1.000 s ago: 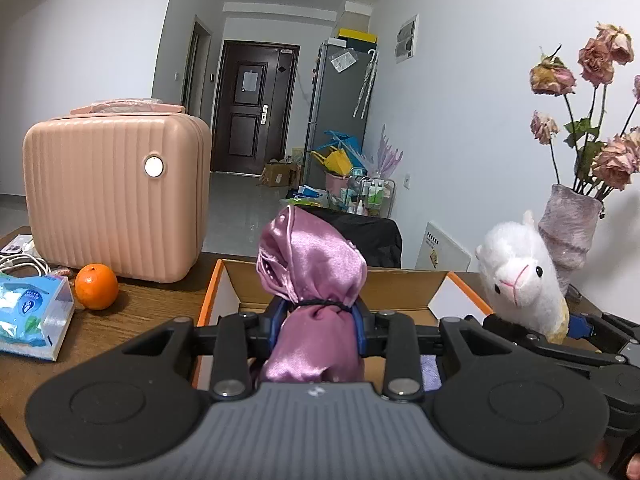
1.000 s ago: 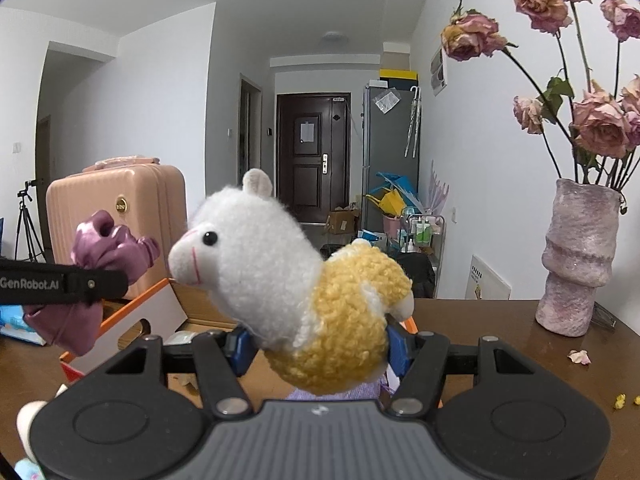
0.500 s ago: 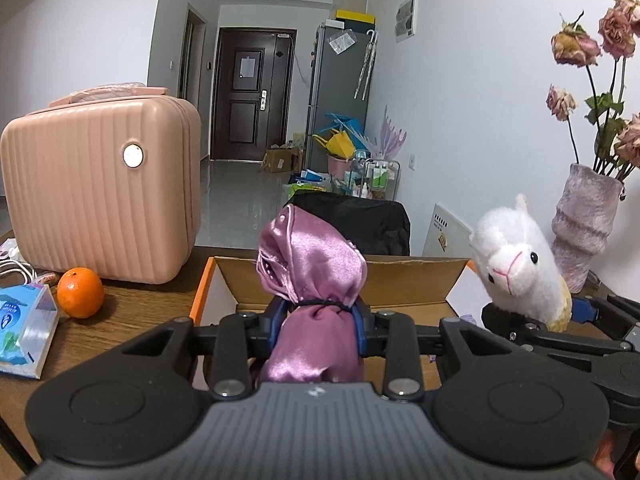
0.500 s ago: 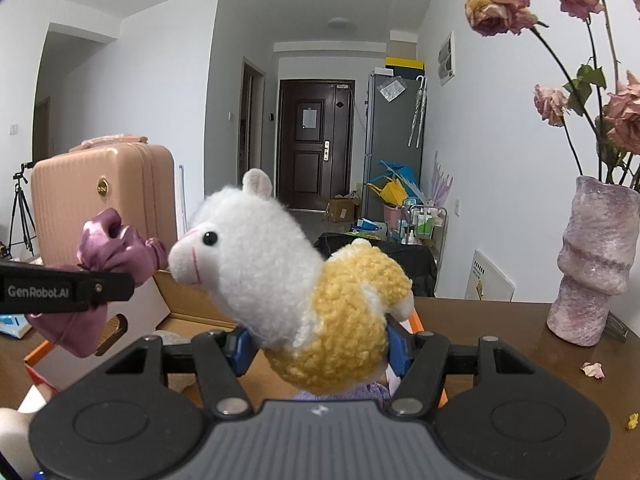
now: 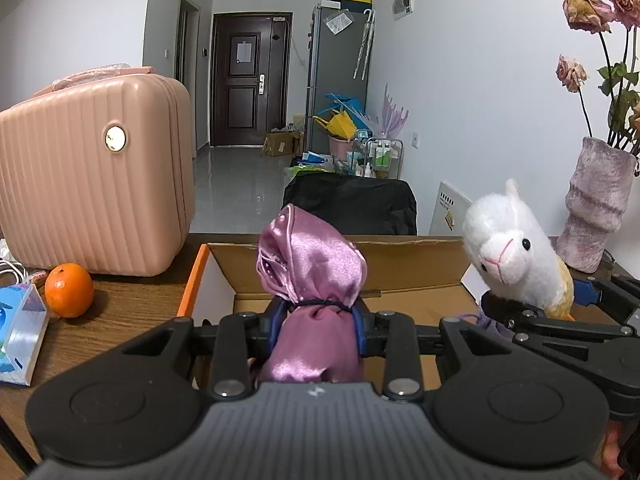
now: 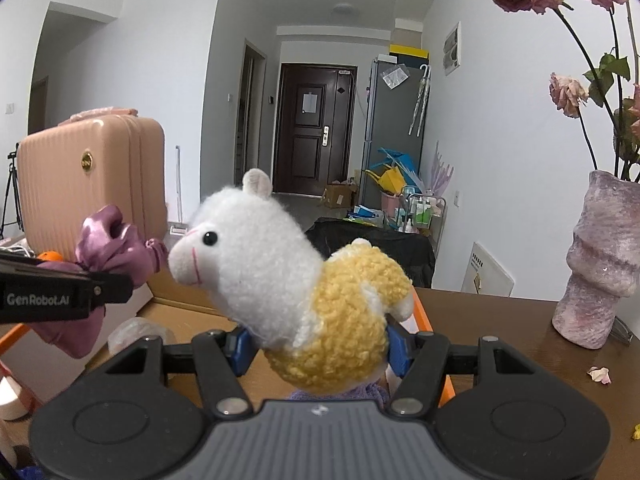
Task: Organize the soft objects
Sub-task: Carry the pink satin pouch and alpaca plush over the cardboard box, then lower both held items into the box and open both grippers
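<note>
My left gripper (image 5: pixel 318 330) is shut on a purple satin pouch (image 5: pixel 310 276), tied with a dark band, and holds it above an open cardboard box (image 5: pixel 416 268) with orange edges. My right gripper (image 6: pixel 318 350) is shut on a white and yellow plush alpaca (image 6: pixel 280 280) and holds it over the box's right side (image 6: pixel 424 312). The alpaca also shows at the right of the left wrist view (image 5: pixel 516 256). The pouch shows at the left of the right wrist view (image 6: pixel 108 252). Something purple and knitted lies under the alpaca (image 6: pixel 360 392).
A pink suitcase (image 5: pixel 92 176) stands at the left on the wooden table (image 5: pixel 120 320). An orange (image 5: pixel 69 290) and a tissue pack (image 5: pixel 18 328) lie in front of it. A vase of dried roses (image 6: pixel 600 264) stands at the right, with fallen petals (image 6: pixel 599 374) nearby.
Both grippers have risen a little and moved closer to the box while keeping their grip. The alpaca sits closer to the pouch in both views.
</note>
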The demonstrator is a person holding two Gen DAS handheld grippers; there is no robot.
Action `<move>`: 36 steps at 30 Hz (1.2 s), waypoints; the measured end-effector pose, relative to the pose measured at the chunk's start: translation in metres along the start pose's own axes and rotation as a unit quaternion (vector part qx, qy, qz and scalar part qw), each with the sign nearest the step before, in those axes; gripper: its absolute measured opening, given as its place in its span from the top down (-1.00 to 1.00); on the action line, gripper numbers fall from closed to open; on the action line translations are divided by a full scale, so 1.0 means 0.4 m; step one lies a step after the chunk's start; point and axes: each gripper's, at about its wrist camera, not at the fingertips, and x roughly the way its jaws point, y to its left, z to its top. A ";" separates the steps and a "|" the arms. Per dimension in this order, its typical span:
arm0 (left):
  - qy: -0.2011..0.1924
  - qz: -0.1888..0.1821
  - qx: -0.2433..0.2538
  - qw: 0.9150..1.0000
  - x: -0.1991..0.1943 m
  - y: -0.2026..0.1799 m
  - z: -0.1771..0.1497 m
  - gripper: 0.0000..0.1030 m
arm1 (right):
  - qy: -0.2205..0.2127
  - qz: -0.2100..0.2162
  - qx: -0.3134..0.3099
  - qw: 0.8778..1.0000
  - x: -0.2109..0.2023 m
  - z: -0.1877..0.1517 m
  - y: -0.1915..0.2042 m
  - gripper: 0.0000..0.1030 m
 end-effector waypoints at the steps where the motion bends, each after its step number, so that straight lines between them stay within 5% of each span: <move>1: 0.001 0.001 0.000 1.000 0.001 0.000 -0.002 0.36 | 0.001 -0.001 -0.001 1.000 0.002 -0.001 0.001 -0.20; 11: 0.007 -0.006 0.009 1.000 0.005 -0.004 -0.007 0.26 | 0.011 0.000 -0.010 1.000 0.014 0.000 0.002 -0.24; 14: 0.008 -0.005 0.008 1.000 0.001 -0.004 -0.007 -0.10 | 0.017 -0.001 -0.009 1.000 0.016 0.005 -0.003 -0.30; 16: 0.006 -0.004 0.007 1.000 -0.004 -0.002 -0.008 -0.59 | 0.020 -0.002 -0.008 1.000 0.018 0.006 -0.004 -0.40; 21: -0.021 0.018 0.005 1.000 -0.029 -0.001 -0.005 -1.00 | 0.014 -0.009 -0.009 1.000 0.014 0.010 -0.004 -0.87; 23: -0.024 0.022 0.001 0.999 -0.034 0.000 -0.002 -1.00 | 0.013 -0.012 -0.009 1.000 0.012 0.011 -0.005 -0.99; 36: -0.016 0.033 -0.007 0.999 -0.027 0.005 0.000 -1.00 | 0.012 -0.010 0.002 1.000 0.000 0.003 -0.008 -1.00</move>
